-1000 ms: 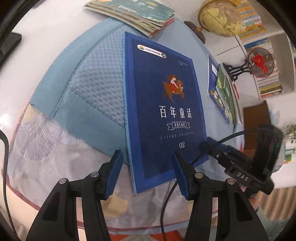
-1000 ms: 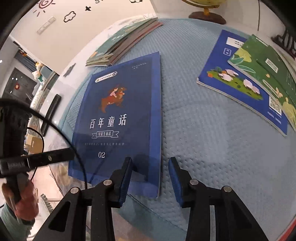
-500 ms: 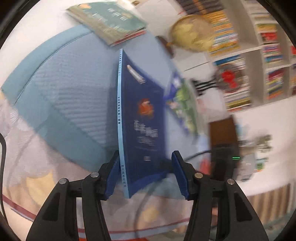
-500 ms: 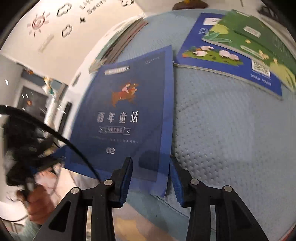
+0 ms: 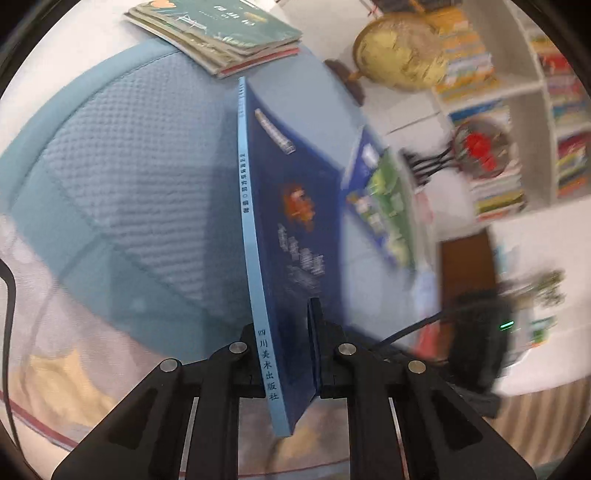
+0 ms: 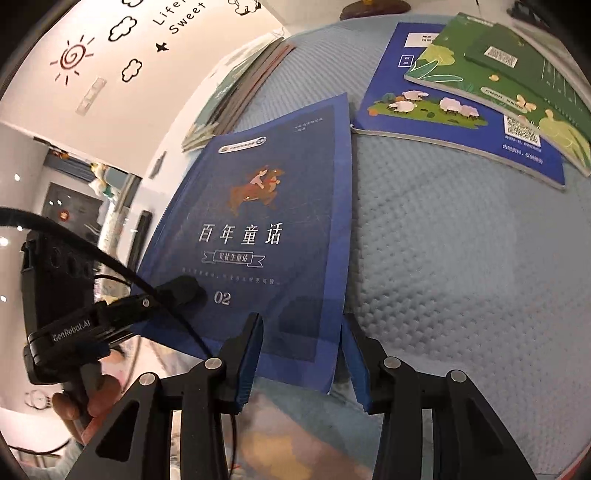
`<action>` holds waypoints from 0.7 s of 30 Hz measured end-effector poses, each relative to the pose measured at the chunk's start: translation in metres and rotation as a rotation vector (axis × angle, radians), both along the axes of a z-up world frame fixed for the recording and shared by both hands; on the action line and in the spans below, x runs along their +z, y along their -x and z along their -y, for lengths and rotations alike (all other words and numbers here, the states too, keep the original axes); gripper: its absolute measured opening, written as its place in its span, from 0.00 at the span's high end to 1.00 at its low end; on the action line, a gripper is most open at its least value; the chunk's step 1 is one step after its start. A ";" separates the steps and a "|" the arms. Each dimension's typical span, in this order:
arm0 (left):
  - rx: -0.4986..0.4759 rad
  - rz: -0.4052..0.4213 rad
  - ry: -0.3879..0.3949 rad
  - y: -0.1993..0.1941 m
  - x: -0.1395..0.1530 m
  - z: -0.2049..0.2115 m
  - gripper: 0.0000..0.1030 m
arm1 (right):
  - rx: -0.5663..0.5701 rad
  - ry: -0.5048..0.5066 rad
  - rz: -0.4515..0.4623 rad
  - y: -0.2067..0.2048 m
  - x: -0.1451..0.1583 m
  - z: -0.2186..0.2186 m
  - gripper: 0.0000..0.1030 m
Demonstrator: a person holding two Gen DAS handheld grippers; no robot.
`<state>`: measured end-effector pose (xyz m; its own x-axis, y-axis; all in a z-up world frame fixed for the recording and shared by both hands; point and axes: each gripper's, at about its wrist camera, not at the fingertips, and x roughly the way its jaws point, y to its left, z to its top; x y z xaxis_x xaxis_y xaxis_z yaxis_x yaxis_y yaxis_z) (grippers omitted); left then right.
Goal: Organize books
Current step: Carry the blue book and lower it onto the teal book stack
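The left gripper [image 5: 286, 354], pointing downward, is clamping the blue book [image 5: 295, 236] at 6 o'clock; the right gripper [image 6: 301, 360] is opening, its jaws straddling the book's corner.

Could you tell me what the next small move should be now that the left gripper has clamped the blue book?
Probably lift the blue book clear with the left gripper, shut on its spine edge. The right gripper is opening astride the book's near corner without pressing it, and the stack lies beyond.
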<state>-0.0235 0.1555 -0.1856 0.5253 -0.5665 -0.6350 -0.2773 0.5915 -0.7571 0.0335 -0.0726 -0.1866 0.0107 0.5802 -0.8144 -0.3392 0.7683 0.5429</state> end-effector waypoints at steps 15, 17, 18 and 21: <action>0.090 0.001 0.390 -0.007 -0.010 -0.025 0.89 | -0.150 -0.476 -0.369 -0.026 -0.047 0.030 0.44; 0.082 -0.015 0.339 -0.004 -0.010 -0.026 0.89 | -0.134 -0.480 -0.361 -0.027 -0.044 0.023 0.60; 0.073 -0.028 0.286 -0.004 -0.008 -0.027 0.89 | -0.129 -0.454 -0.336 -0.024 -0.043 0.018 0.62; 0.015 -0.049 0.106 -0.002 0.003 -0.024 0.90 | -0.064 -0.354 -0.206 -0.014 -0.023 0.007 0.73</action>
<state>-0.0212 0.1791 -0.1825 0.5037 -0.6245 -0.5969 -0.3235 0.5043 -0.8006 0.0480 -0.0793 -0.2093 -0.0865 0.8286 -0.5532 -0.1537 0.5375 0.8291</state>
